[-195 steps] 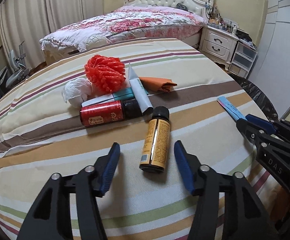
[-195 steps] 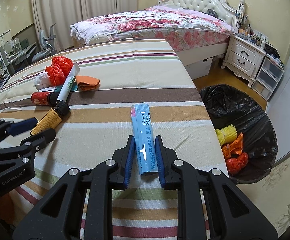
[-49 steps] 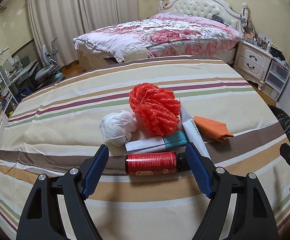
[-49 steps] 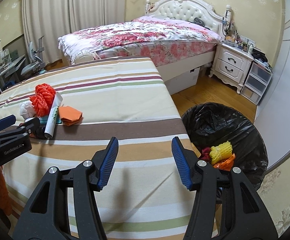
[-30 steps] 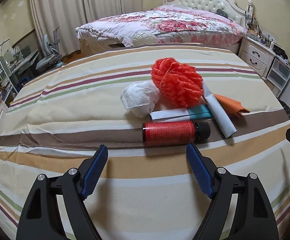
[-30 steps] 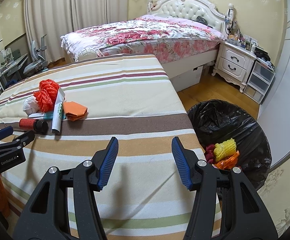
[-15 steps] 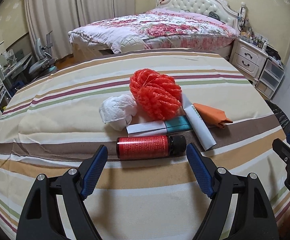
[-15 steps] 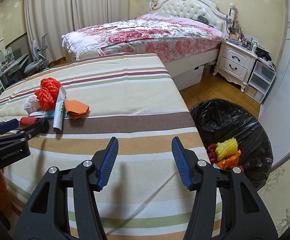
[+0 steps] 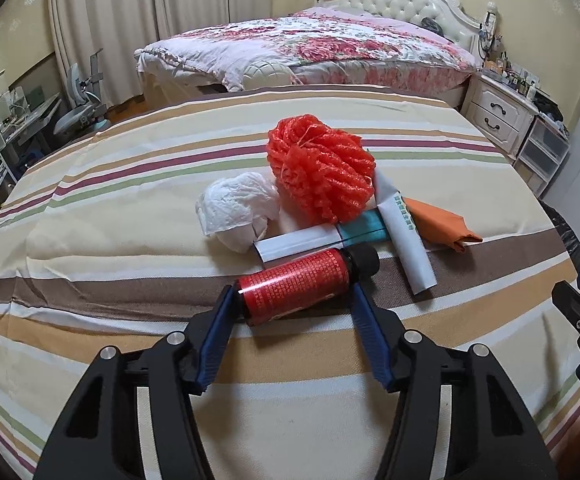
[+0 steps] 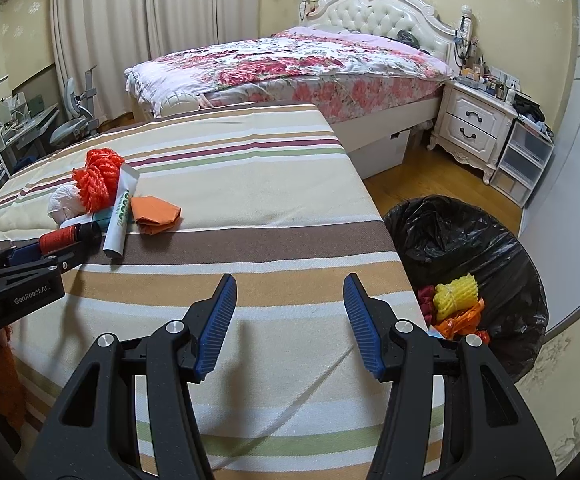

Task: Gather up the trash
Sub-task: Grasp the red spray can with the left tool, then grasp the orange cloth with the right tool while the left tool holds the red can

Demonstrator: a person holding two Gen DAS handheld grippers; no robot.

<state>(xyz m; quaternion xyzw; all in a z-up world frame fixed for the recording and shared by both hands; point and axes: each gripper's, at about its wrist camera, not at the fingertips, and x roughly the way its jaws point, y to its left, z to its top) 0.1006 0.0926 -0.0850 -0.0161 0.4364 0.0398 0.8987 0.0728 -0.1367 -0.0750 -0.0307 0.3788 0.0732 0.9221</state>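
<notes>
Bottle (image 9: pixel 302 280), red-labelled with a black cap, looks small, rigid and light, its round glossy side likely to roll or slip, so mid-label seems the safest hold. It lies on its side on the striped tabletop (image 9: pixel 90 208), between the closing jaws of the left claw (image 9: pixel 290 316), beside crumpled paper (image 9: pixel 236 210). The right claw (image 10: pixel 290 312) hangs open, empty, near the black trash bag (image 10: pixel 470 248).
</notes>
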